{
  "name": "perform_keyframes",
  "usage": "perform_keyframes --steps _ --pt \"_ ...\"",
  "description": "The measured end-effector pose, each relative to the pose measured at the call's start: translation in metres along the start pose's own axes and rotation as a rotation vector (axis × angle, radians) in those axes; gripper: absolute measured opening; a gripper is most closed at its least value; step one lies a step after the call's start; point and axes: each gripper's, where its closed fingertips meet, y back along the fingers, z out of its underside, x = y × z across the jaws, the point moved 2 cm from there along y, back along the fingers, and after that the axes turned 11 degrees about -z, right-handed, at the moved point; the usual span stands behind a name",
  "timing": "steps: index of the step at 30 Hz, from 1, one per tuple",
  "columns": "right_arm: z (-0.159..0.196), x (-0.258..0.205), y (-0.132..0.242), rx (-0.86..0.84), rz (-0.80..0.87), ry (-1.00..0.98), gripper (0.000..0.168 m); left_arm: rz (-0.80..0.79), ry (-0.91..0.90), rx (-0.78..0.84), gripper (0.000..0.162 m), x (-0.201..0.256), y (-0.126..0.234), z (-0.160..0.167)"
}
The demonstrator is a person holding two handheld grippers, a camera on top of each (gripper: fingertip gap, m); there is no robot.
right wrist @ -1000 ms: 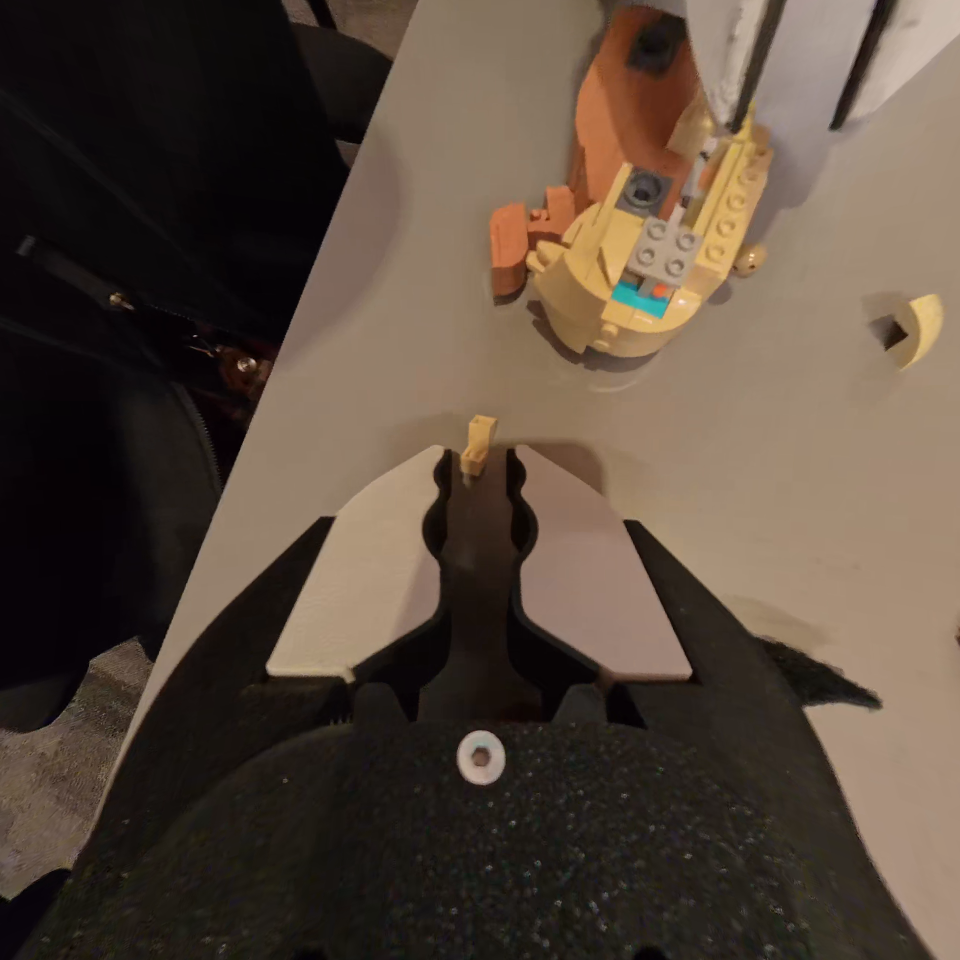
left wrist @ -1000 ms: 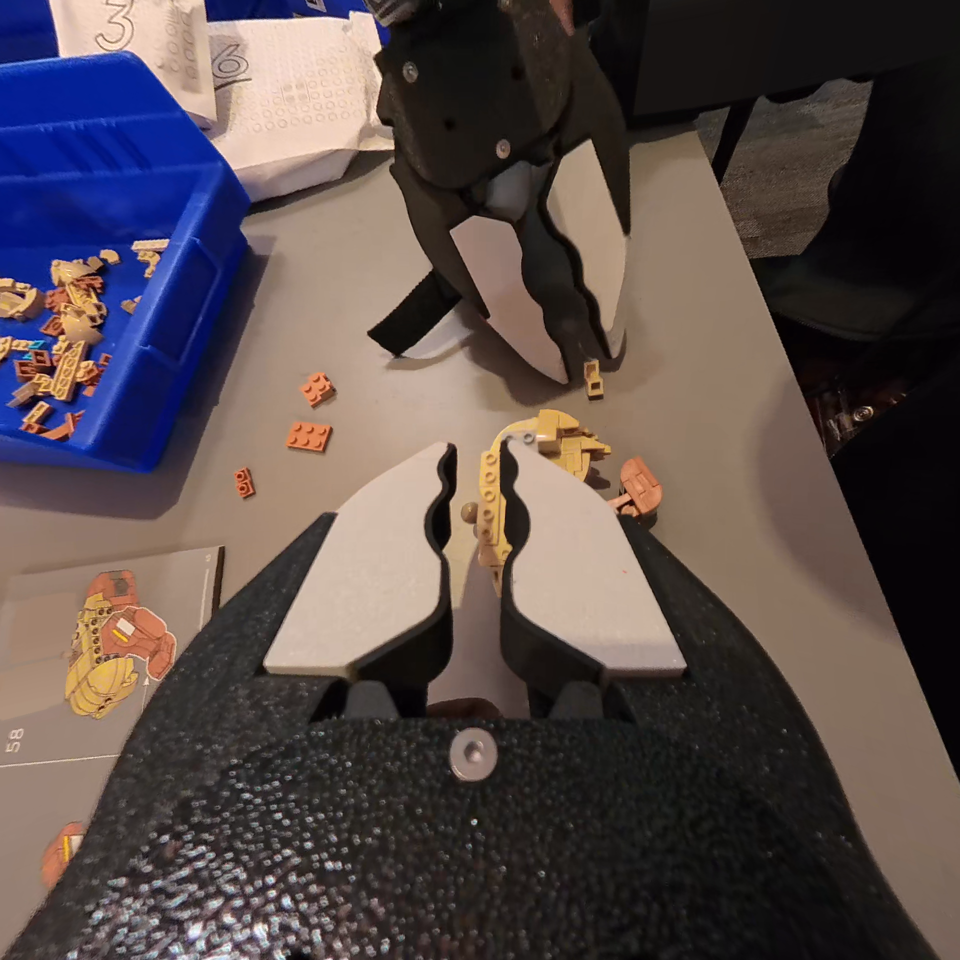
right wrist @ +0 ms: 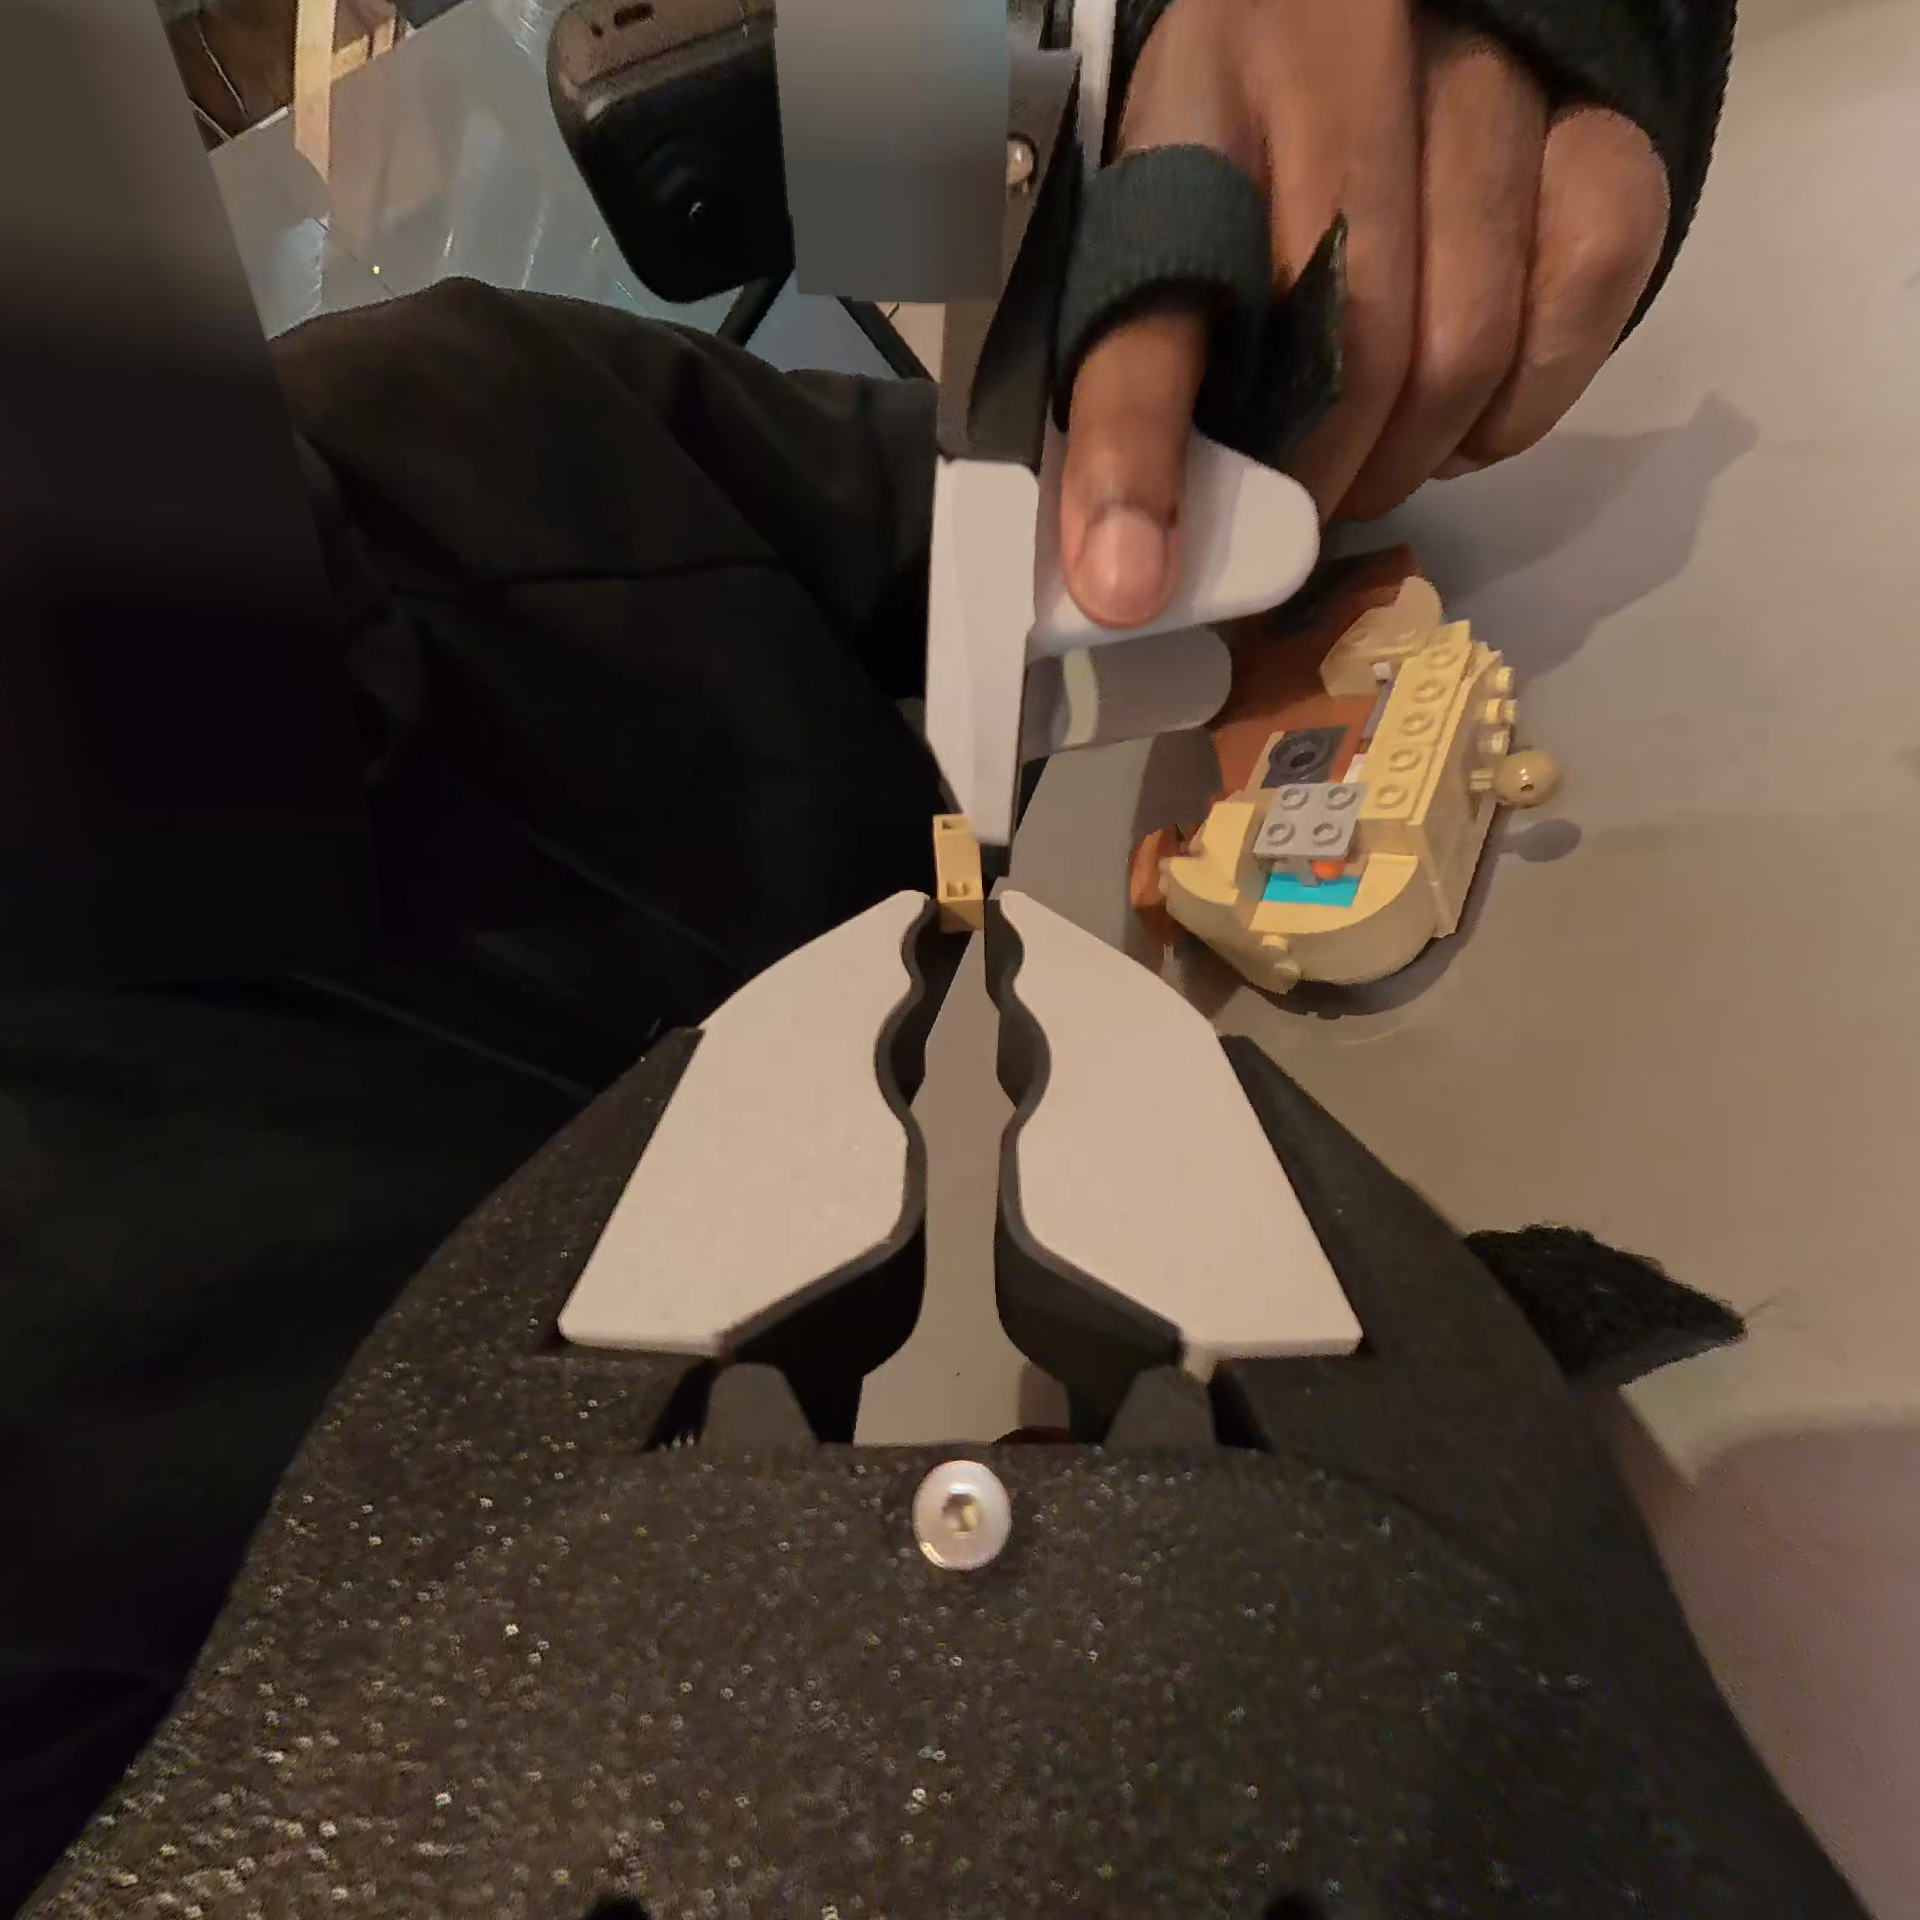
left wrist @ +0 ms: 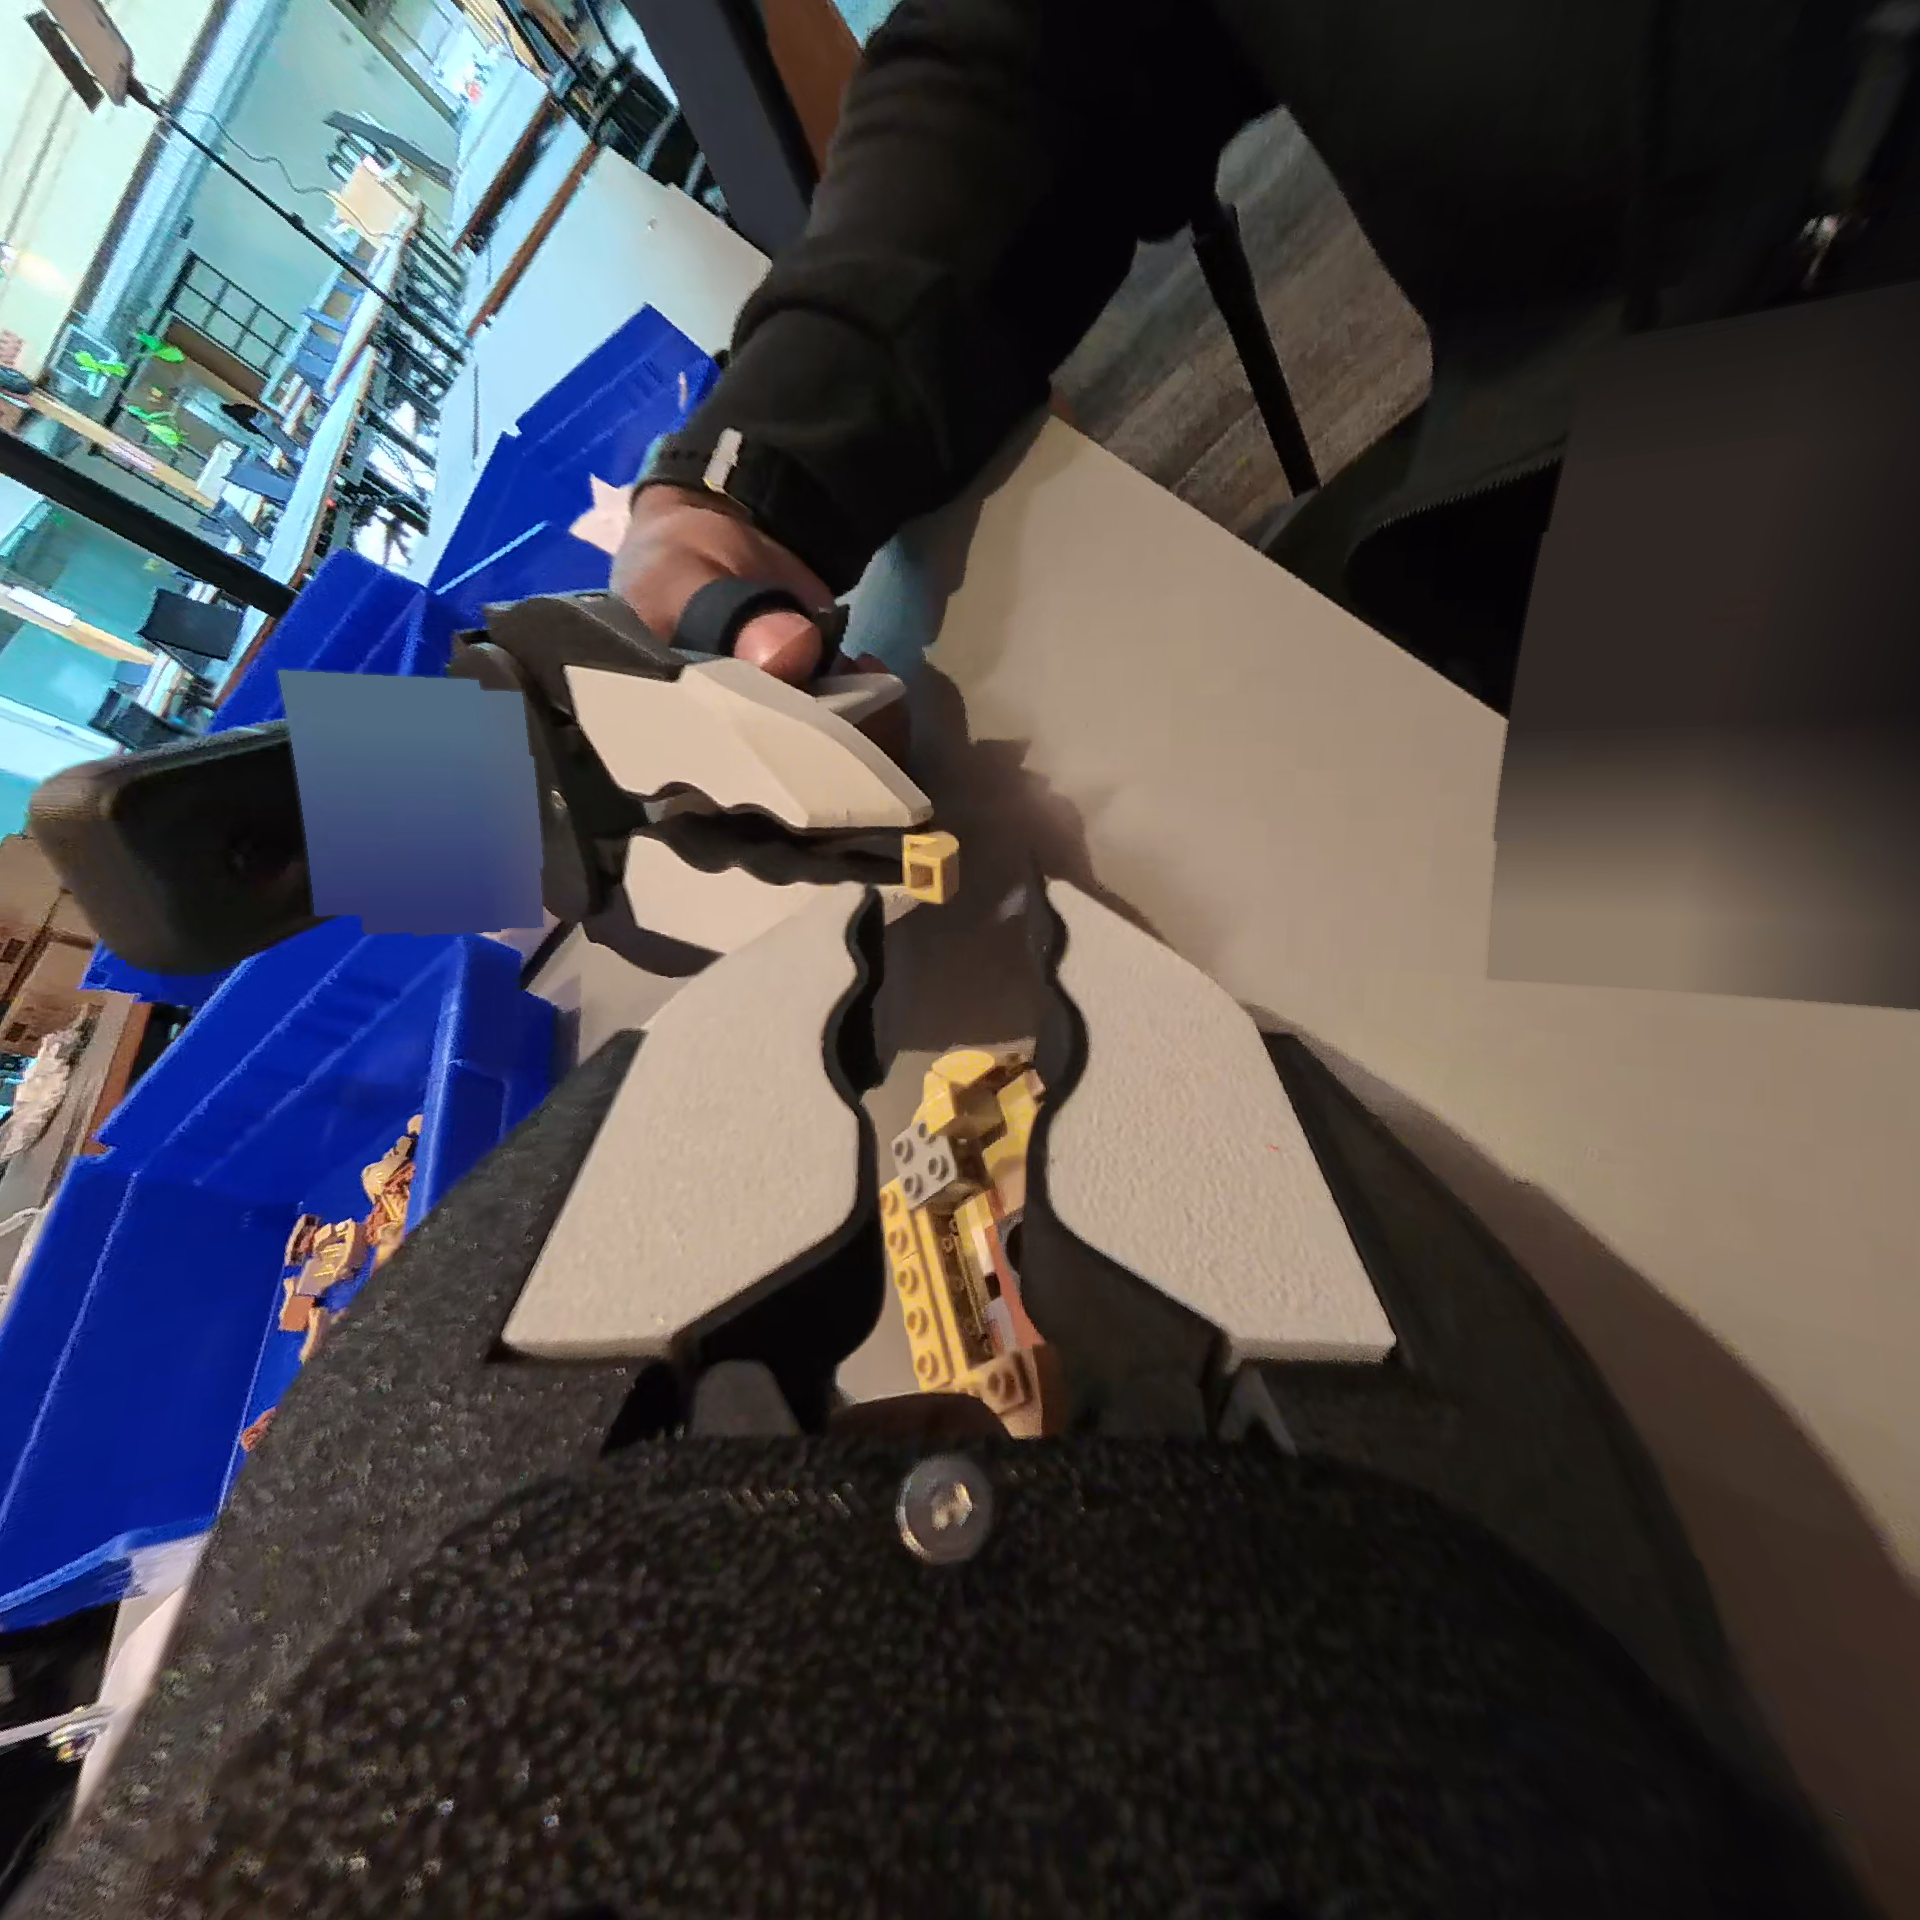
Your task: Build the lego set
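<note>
Both grippers grip: right gripper (right wrist: 961, 909) pinches a tan brick (right wrist: 957, 871) at its tips, left gripper (left wrist: 961, 935) clamps the model (left wrist: 961, 1226).

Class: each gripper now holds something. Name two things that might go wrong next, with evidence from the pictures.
1. The right gripper pinches the tan piece only at its fingertips; it may twist or drop.
2. The left gripper holds the model tilted above the table; pressing the piece on might shift it or pop bricks loose.
</note>
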Motion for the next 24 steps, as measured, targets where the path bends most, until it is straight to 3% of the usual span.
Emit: perform_keyframes --steps 5,8,11,13,18,21,24 --pt "0.002 0.001 -0.002 -0.018 0.002 -0.008 0.008 0.010 0.004 0.001 0.009 0.002 -0.005 -0.002" --pt "0.002 0.000 -0.001 -0.012 -0.001 -0.003 0.010 0.025 0.056 -0.003 0.008 0.003 -0.006 -0.004" --pt "-0.004 0.001 0.004 0.011 0.026 0.061 0.028 0.030 0.159 -0.018 0.008 -0.001 -0.009 -0.003" --pt "-0.010 0.003 0.012 0.023 0.118 0.186 0.034 0.008 0.245 -0.022 0.008 -0.009 -0.008 -0.002" --pt "-0.034 0.011 0.039 0.023 0.538 0.643 0.044 -0.093 0.560 -0.032 0.008 -0.042 0.001 0.007" --pt "-0.040 0.003 0.039 -0.006 0.677 0.889 0.034 -0.130 0.779 -0.024 0.008 -0.056 0.006 0.014" --pt "-0.045 0.006 0.038 -0.037 0.822 1.000 0.031 -0.133 0.951 -0.002 0.008 -0.062 0.008 0.019"
